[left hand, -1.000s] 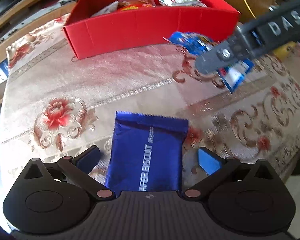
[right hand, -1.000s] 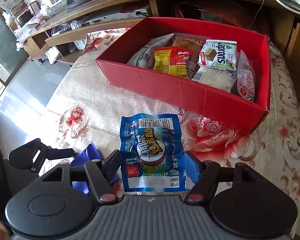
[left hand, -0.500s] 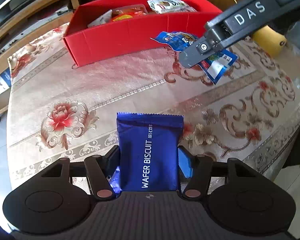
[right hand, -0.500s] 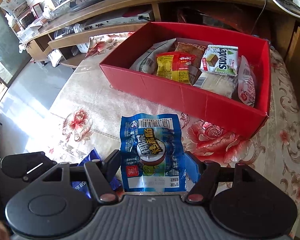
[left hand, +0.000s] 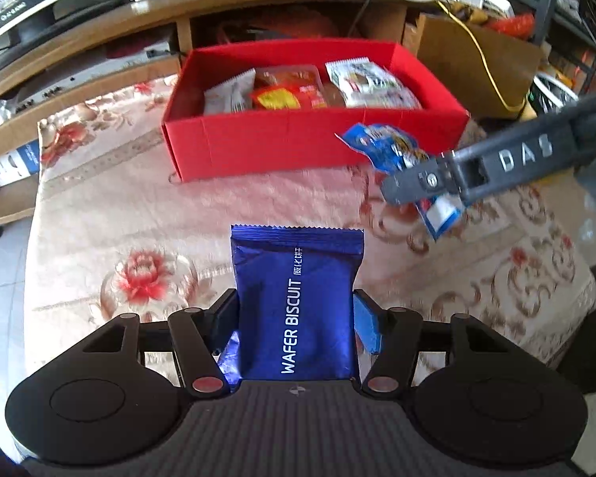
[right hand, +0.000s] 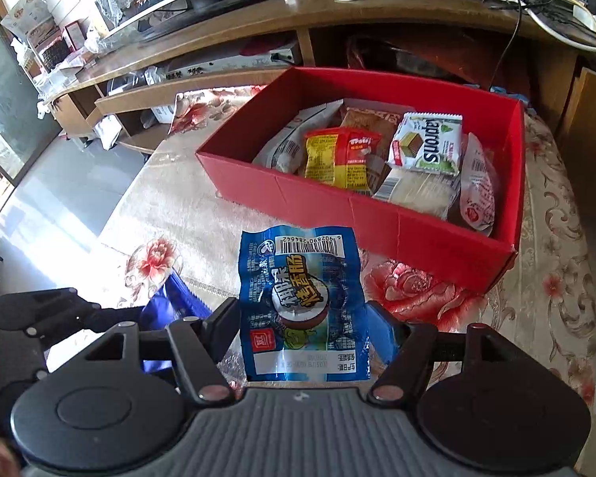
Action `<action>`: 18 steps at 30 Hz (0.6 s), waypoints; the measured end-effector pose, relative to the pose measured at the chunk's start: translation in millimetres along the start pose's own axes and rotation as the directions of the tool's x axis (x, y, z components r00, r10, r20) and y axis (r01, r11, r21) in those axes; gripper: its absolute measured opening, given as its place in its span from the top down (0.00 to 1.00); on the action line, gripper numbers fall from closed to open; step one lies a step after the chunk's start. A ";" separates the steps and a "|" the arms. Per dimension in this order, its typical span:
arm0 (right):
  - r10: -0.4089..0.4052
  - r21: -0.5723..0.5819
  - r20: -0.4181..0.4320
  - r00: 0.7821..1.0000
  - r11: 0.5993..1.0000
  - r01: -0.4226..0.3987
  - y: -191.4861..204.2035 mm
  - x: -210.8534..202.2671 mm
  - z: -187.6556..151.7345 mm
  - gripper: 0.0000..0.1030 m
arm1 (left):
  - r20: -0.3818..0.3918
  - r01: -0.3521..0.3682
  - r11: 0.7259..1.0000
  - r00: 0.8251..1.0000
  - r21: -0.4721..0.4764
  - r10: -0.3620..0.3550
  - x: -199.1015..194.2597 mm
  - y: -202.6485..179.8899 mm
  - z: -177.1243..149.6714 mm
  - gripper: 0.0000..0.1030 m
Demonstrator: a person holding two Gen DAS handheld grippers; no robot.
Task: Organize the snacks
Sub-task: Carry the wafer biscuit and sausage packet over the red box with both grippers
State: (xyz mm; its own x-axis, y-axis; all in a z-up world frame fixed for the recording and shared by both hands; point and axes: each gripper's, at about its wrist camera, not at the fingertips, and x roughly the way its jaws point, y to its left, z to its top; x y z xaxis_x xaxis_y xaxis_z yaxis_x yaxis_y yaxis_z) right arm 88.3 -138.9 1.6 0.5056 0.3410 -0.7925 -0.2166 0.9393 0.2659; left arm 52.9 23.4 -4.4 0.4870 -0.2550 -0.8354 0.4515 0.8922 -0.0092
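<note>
My left gripper is shut on a dark blue wafer biscuit packet, held upright above the floral tablecloth. My right gripper is shut on a light blue sausage packet, lifted off the cloth. The same sausage packet shows in the left wrist view at right, behind the right gripper's dark finger. The red box holds several snack packets and stands beyond both grippers. The wafer packet also peeks in at the lower left of the right wrist view.
A wooden TV stand with cables and a screen runs behind the table. A cardboard box stands at the right beyond the red box. Tiled floor lies off the table's left edge.
The left jaws closed on the wafer packet and lifted it off the cloth. The right gripper kept its grip on the sausage packet and barely moved.
</note>
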 end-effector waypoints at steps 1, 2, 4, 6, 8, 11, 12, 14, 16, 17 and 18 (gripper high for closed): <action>-0.003 0.002 0.004 1.000 1.000 0.003 -0.8 -0.6 0.8 0.26 | 0.007 -0.001 1.000 1.000 -0.007 0.001 -0.5 0.7 2.2 0.35; -0.005 0.007 0.008 1.000 1.000 0.005 -2.1 -1.5 1.8 0.26 | 0.014 -0.001 1.000 1.000 -0.013 0.002 -0.8 1.0 4.4 0.35; -0.008 0.016 0.017 1.000 1.000 0.008 -5.1 -3.5 4.1 0.26 | 0.027 -0.007 1.000 1.000 -0.022 0.007 -2.3 2.0 8.3 0.35; -0.012 0.022 0.025 1.000 1.000 0.011 -7.5 -5.5 6.4 0.26 | 0.041 -0.015 0.999 0.999 -0.030 0.017 -3.3 3.2 13.1 0.35; -0.020 0.023 0.035 0.999 1.000 0.019 -8.2 -7.1 8.2 0.26 | 0.053 -0.017 0.999 0.998 -0.042 0.019 -5.0 4.7 17.9 0.35; -0.029 0.023 0.050 0.998 0.999 0.028 -9.5 -9.1 11.8 0.26 | 0.077 -0.021 0.998 0.997 -0.056 0.025 -6.9 6.3 28.1 0.35; -0.032 0.022 0.057 0.998 0.999 0.031 -9.9 -9.9 13.6 0.26 | 0.088 -0.022 0.998 0.996 -0.060 0.027 -7.6 6.7 32.2 0.35; -0.037 0.027 0.067 0.997 0.999 0.035 -11.4 -11.4 16.2 0.26 | 0.107 -0.024 0.998 0.994 -0.062 0.031 -8.9 5.9 39.1 0.35; -0.044 0.030 0.074 0.996 0.999 0.042 -13.0 -11.3 19.3 0.26 | 0.122 -0.025 0.998 0.992 -0.062 0.033 -9.2 5.3 45.7 0.35; -0.049 0.033 0.077 0.996 0.998 0.047 -13.9 -11.2 21.0 0.26 | 0.128 -0.024 0.998 0.991 -0.065 0.032 -8.6 5.3 49.4 0.35; -0.054 0.036 0.081 0.995 0.998 0.051 -14.8 -11.2 22.8 0.26 | 0.133 -0.022 0.997 0.991 -0.068 0.031 -7.7 5.4 53.4 0.35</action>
State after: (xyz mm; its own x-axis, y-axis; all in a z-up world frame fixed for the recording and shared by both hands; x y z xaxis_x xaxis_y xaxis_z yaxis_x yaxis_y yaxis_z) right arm 104.9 -155.8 19.1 0.5822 0.2916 -0.7590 -0.1605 0.9563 0.2444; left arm 91.5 10.3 31.3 0.5960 -0.2742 -0.7547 0.3883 0.9211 -0.0280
